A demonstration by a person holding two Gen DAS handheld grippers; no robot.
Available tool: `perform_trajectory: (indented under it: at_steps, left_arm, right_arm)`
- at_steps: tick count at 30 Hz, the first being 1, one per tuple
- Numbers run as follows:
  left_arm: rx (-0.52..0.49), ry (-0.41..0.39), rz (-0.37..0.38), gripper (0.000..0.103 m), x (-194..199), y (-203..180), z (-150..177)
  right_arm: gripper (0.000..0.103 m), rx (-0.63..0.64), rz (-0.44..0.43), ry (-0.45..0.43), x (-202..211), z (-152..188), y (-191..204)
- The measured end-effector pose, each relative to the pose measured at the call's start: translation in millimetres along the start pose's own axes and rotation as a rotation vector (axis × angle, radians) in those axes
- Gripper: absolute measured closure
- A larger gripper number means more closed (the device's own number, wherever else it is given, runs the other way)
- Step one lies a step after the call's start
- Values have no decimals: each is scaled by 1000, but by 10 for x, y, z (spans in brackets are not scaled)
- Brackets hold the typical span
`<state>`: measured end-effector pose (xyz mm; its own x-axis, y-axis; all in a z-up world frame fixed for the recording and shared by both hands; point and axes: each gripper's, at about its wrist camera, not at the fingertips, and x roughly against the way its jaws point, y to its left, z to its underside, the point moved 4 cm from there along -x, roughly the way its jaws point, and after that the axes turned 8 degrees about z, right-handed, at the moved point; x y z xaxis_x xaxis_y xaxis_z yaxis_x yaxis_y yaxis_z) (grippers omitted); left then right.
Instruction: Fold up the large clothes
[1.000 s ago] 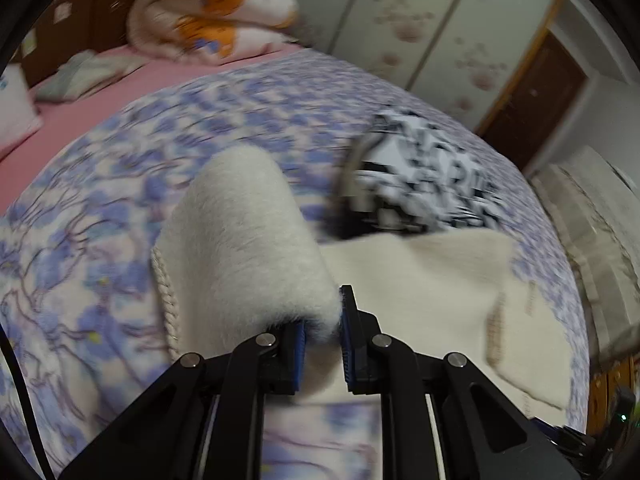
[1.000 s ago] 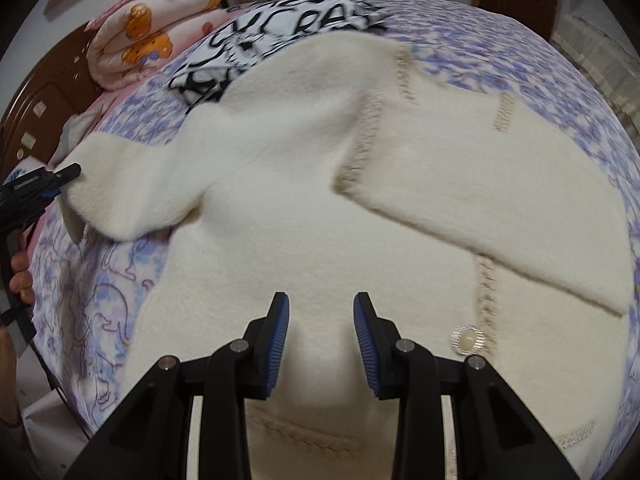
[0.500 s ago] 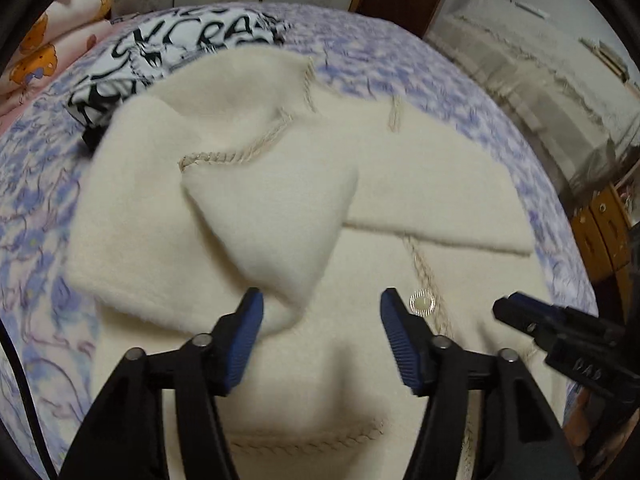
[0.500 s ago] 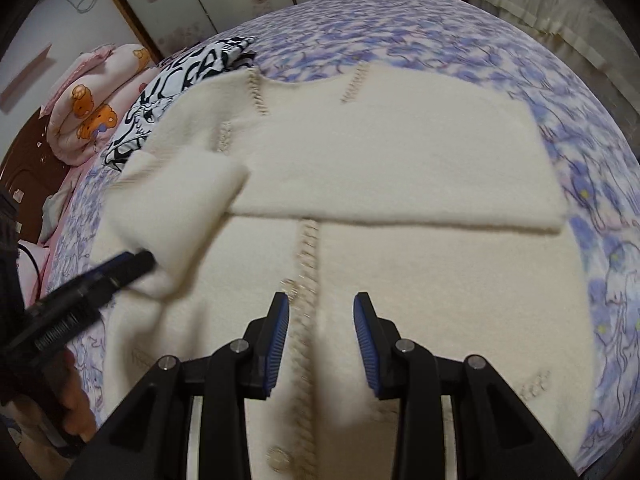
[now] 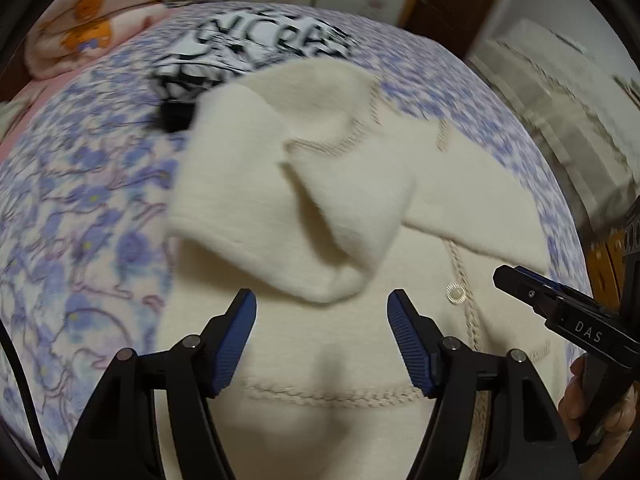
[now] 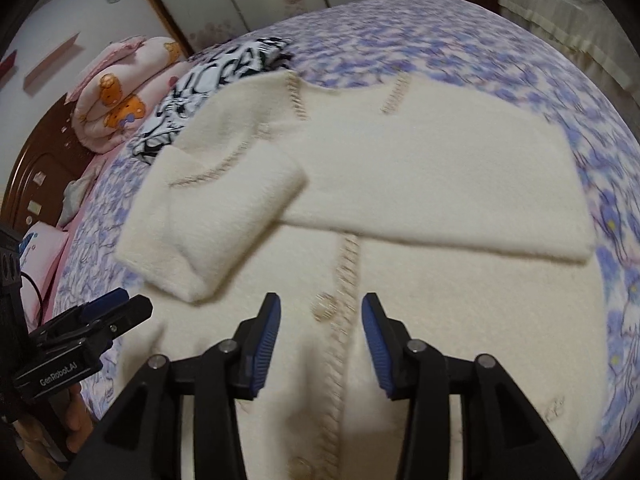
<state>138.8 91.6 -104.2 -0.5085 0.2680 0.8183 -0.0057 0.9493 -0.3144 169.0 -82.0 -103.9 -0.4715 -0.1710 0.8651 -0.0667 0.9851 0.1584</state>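
1. The cream cardigan (image 6: 420, 208) lay spread flat on the bed (image 6: 460, 40), front side up, with its stitched button band running from near to far down the middle.
2. The cardigan's right sleeve (image 6: 460, 216) lay folded across the chest, its cuff end reaching toward the right edge of the garment.
3. The left sleeve (image 5: 328, 216) lay folded inward over the left chest, doubled on itself, with its cuff end just beyond the left gripper (image 5: 322, 338).
4. The left gripper hung over the lower left front of the cardigan. Its jaws stood wide apart and gripped nothing.
5. The right gripper (image 6: 320, 342) hung over the button band near the hem. Its jaws stood parted, straddling the band without clamping it, and held nothing.
6. A clear button (image 5: 456, 293) sat on the band between the two grippers.
7. A black-and-white printed garment (image 5: 256, 52) lay on the bed at the far left, just beyond the cardigan's shoulder.
8. A rolled pink quilt (image 6: 120, 96) with bear print lay farther left, at the head of the bed.
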Motion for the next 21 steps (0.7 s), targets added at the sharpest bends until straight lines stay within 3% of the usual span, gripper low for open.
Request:
perform_trajectory:
  at_steps: [6,10,13,15,18,20,21]
  left_arm:
    - [92,-77,-145,30,337,455,45]
    - [120,-38,-159,30,320,651,170]
    - [137,-4,-159,30,243,705,253]
    - [147,8,-151,30,205,711,300]
    - [154,22,-137,30,160,674,339]
    - [144,24,-131,30,146,638,345]
    - [137,21,-130,30,148,620,345]
  right_arm:
    - [55,162,-47,-7,-167,-302,748]
    - [55,251,-39,35,-494,-365,1203]
    - [55,299,19,58,-778,-410,1415]
    - [55,327,99,50,-926,-453,1484]
    - [57,344,123,51,-1019,-525,1476]
    - [95,357,99,34,-915,-635,1435]
    - [95,349,103,1,-814,-699,1383]
